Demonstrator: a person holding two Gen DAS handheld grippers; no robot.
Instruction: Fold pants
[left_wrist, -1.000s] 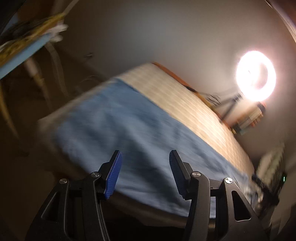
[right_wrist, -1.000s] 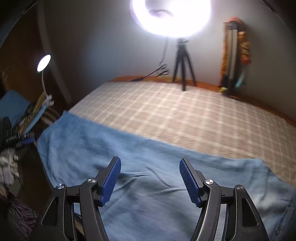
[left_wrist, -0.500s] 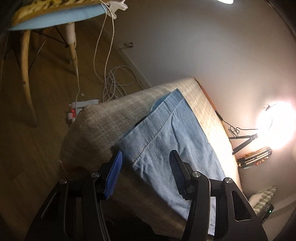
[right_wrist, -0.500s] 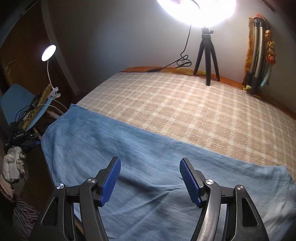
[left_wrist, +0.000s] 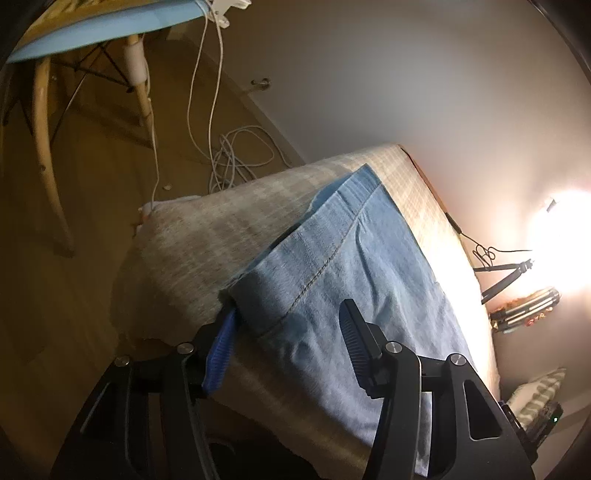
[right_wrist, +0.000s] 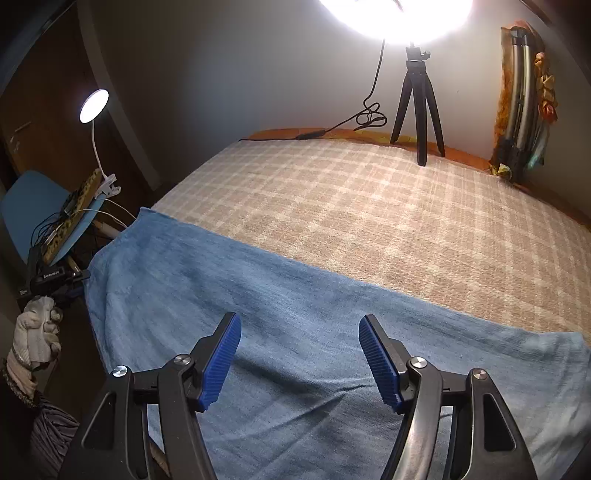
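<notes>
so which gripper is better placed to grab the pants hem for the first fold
Left. The left gripper straddles the corner of the pants hem at the bed edge, jaws open. The right gripper hovers over flat mid-leg fabric.

Light blue denim pants (right_wrist: 295, 302) with darker stitched hems lie on a beige-and-cream checked bed cover (right_wrist: 369, 206). Both black tools carry ribbed blue pads (right_wrist: 380, 365). The chair seat (right_wrist: 26, 203) is pale blue.
</notes>
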